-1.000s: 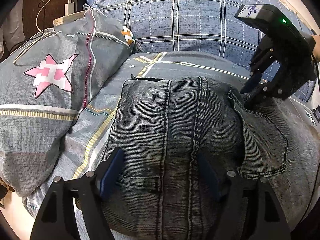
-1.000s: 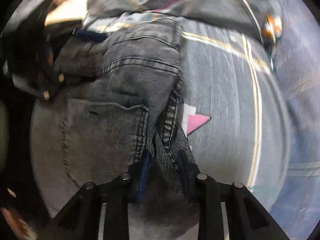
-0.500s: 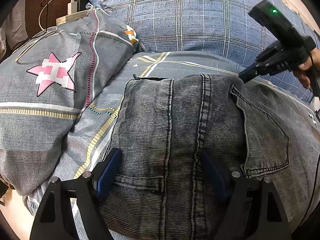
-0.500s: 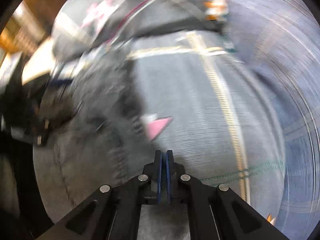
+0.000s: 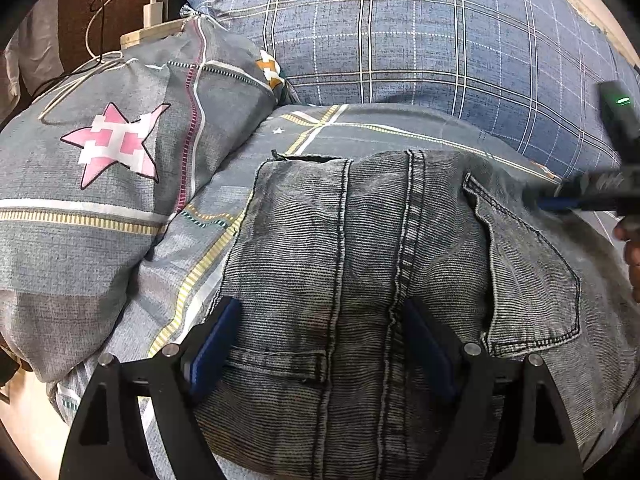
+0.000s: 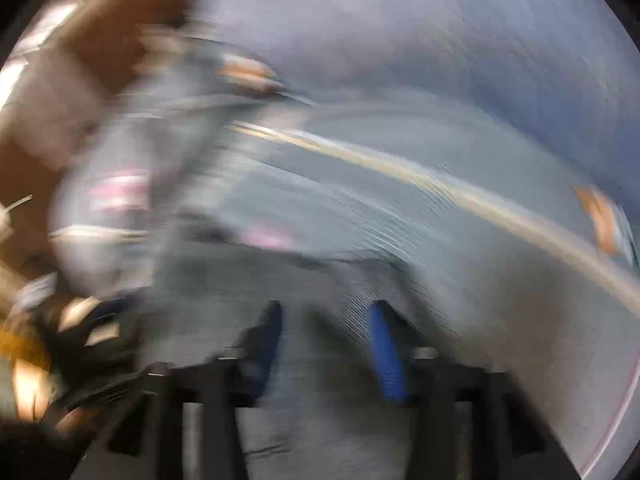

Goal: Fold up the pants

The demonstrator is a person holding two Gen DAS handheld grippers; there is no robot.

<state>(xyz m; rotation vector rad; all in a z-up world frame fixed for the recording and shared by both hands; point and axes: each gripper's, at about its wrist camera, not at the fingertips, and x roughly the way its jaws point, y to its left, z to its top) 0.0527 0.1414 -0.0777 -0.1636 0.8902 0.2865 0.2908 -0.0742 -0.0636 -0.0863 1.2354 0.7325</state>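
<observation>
Pants (image 5: 380, 264), grey-black denim, lie folded on the bed's patterned sheet (image 5: 360, 128), back pocket (image 5: 532, 276) facing up on the right. We see our left gripper (image 5: 320, 340) at the near edge w/ its blue pads (image 5: 212, 344) spread wide, one either side of the centre seam; they straddle the denim but don't pinch it, and whether the tips rest on the cloth we can't tell.

Right gripper (image 5: 556, 202) shows at the far-right edge of the left wrist view, blurred, just beside the pocket's top corner, w/ part of a hand (image 5: 630, 252) behind it. In its own view the right gripper (image 6: 326, 332) is smeared by motion blur, but the two blue pads (image 6: 384, 356) stand apart, jaws having just been opening, nothing clamped between them; grey fabric lies under the gap.

Star-print pillow (image 5: 104, 184) sits left of the pants, plaid blue pillow (image 5: 420, 48) beyond them. White charger + cable (image 5: 154, 10) far left by the headboard.
</observation>
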